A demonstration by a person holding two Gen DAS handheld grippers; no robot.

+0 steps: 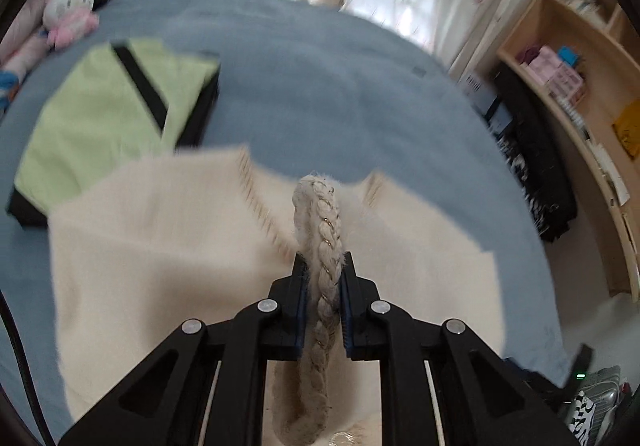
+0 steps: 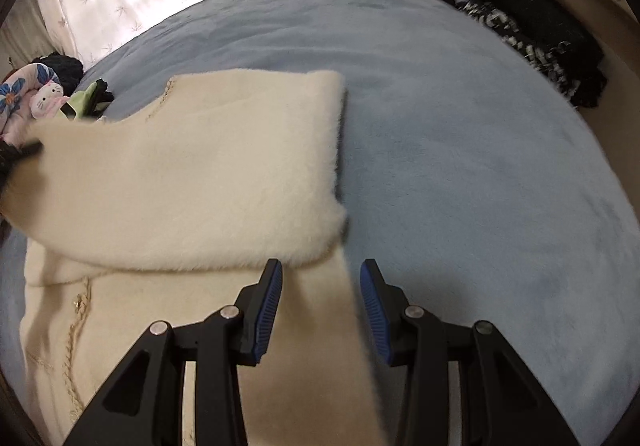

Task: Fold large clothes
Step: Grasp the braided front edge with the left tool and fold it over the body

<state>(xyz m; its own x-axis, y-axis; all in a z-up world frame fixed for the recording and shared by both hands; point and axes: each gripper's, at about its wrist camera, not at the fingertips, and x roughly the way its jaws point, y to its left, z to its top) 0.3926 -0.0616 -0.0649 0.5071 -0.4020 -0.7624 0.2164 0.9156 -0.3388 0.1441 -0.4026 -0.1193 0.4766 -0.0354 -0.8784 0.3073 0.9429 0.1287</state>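
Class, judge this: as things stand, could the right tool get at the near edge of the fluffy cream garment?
Probably yes. The right tool is open, with the fluffy cream garment lying directly between and ahead of its fingers, nothing in between.

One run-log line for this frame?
left gripper: shut on braided trim | right gripper: open above cream garment | surface: blue bed

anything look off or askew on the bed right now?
Nothing damaged or spilled. The cream fuzzy garment lies partly folded on the blue bedspread, its top layer lying skewed over the one beneath. The left gripper is clamped on its braided trim; the right gripper is open.
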